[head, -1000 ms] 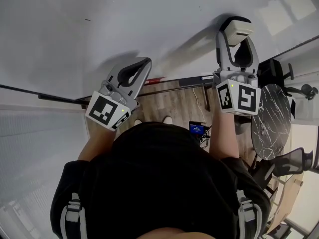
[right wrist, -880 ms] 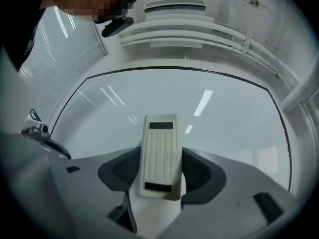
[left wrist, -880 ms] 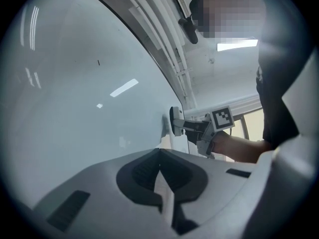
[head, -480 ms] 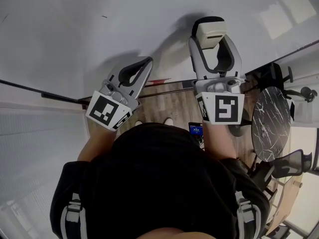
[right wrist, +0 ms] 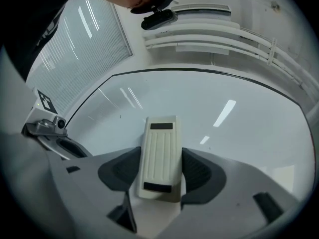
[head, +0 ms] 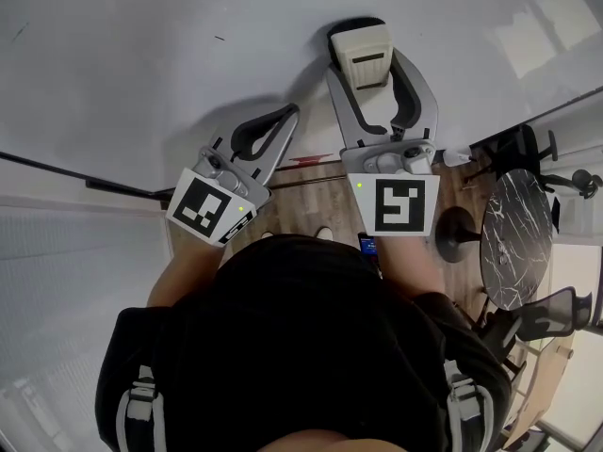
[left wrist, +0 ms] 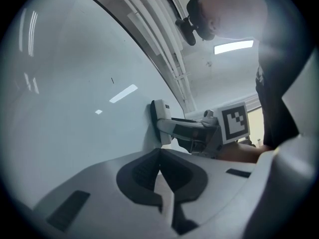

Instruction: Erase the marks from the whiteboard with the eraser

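The whiteboard (head: 141, 73) fills the upper head view. A cream eraser (head: 363, 53) lies flat against it, with my right gripper (head: 369, 69) shut on its sides. In the right gripper view the eraser (right wrist: 159, 156) sits between the dark pads of that gripper (right wrist: 160, 171). A short dark mark (head: 219, 38) lies up and left of the eraser, and another faint mark (head: 19, 32) shows at the far left. My left gripper (head: 287, 113) is shut and empty, its tip near the board below and left of the eraser. The left gripper view shows its jaws (left wrist: 159, 156) together and the eraser (left wrist: 159, 116) beyond.
The board's dark lower frame (head: 57, 172) runs across the head view, with a red marker (head: 306, 158) on its ledge. A round marble table (head: 513, 243) and chairs stand at the right on a wooden floor. Window blinds (head: 66, 252) are at the left.
My right gripper has slid the eraser leftward and further up the board. The left gripper has shifted only slightly to the right.
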The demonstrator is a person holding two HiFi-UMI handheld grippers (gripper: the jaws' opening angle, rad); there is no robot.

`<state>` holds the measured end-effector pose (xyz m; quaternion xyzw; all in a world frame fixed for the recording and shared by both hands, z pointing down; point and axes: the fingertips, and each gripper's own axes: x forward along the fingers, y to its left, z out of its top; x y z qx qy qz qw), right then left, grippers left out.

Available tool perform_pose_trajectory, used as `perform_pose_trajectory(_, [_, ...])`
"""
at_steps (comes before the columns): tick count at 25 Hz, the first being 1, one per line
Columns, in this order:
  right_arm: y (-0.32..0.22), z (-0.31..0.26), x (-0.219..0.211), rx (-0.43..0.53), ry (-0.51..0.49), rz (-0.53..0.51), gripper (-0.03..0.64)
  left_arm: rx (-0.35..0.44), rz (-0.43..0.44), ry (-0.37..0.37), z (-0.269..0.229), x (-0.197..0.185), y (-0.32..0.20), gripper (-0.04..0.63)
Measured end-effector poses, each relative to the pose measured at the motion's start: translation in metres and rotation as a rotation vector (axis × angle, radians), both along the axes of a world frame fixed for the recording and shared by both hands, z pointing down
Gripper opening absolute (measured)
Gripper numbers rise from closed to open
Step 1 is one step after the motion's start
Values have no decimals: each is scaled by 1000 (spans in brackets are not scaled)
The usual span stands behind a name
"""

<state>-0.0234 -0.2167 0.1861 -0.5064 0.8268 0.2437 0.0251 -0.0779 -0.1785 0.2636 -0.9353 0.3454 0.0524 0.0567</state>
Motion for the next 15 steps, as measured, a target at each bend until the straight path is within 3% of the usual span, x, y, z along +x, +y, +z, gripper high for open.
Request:
perform_pose_trajectory(11, [-4, -5, 8, 42, 17, -1, 255, 1, -2, -3, 0, 10, -9, 5])
perform_pose_trajectory(15, [-12, -11, 36, 54, -9, 48, 255, 1, -4, -6, 1, 17, -11, 5])
